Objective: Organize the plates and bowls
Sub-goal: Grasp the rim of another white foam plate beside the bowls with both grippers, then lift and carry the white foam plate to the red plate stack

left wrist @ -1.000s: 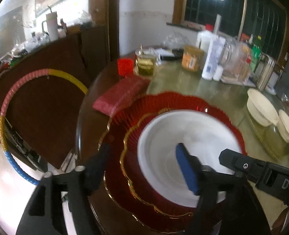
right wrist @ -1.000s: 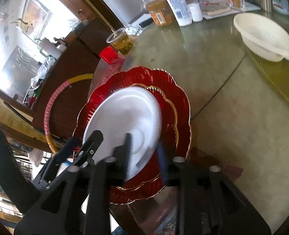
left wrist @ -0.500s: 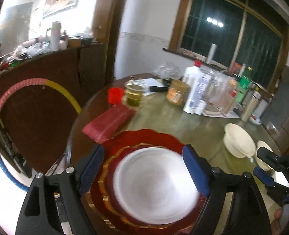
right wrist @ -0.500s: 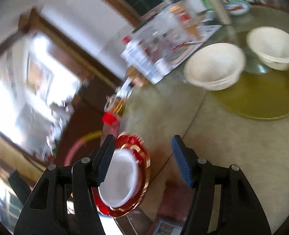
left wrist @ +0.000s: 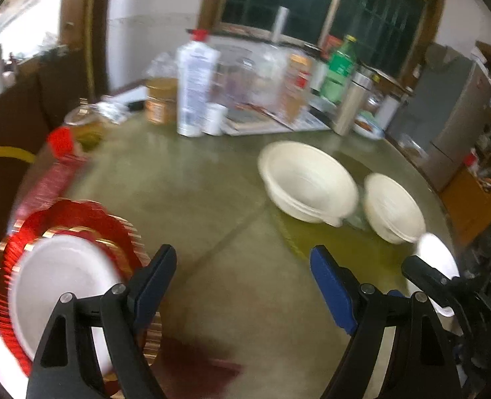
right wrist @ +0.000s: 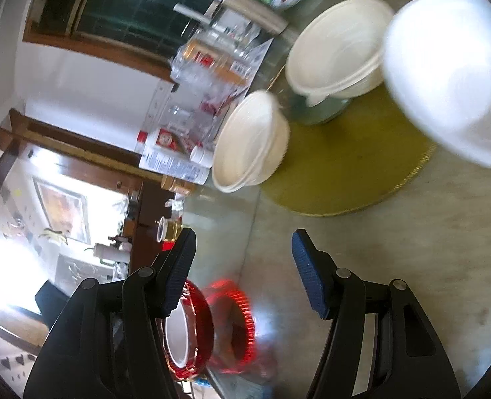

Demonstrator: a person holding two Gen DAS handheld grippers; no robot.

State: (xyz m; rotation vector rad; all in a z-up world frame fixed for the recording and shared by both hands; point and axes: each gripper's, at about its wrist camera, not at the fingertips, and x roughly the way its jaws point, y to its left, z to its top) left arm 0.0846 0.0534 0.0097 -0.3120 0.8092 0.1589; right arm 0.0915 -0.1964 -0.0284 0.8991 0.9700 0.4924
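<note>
A white plate [left wrist: 56, 282] lies on stacked red scalloped plates [left wrist: 89, 219] at the table's near left; the stack also shows in the right wrist view [right wrist: 192, 329]. Two cream bowls [left wrist: 307, 183] [left wrist: 393, 207] sit by a yellow-green mat [left wrist: 332, 242], with a white bowl [left wrist: 436, 266] at the right. In the right wrist view the bowls [right wrist: 250, 141] [right wrist: 337, 45] and the white bowl [right wrist: 444, 73] appear ahead. My left gripper [left wrist: 242, 282] is open and empty over the table. My right gripper [right wrist: 242, 269] is open and empty, and its black body shows in the left wrist view [left wrist: 458, 299].
Bottles, jars and a steel flask [left wrist: 350, 106] crowd the table's far side. A white bottle [left wrist: 194, 83] and a red cup [left wrist: 61, 139] stand at the back left. A red cloth [left wrist: 46, 186] lies left. A dark red patch [left wrist: 195, 365] is near the front edge.
Both grippers have swung right, away from the plate stack toward the bowls. The right gripper, nearly shut by the white plate's rim a second ago, has opened and is empty.
</note>
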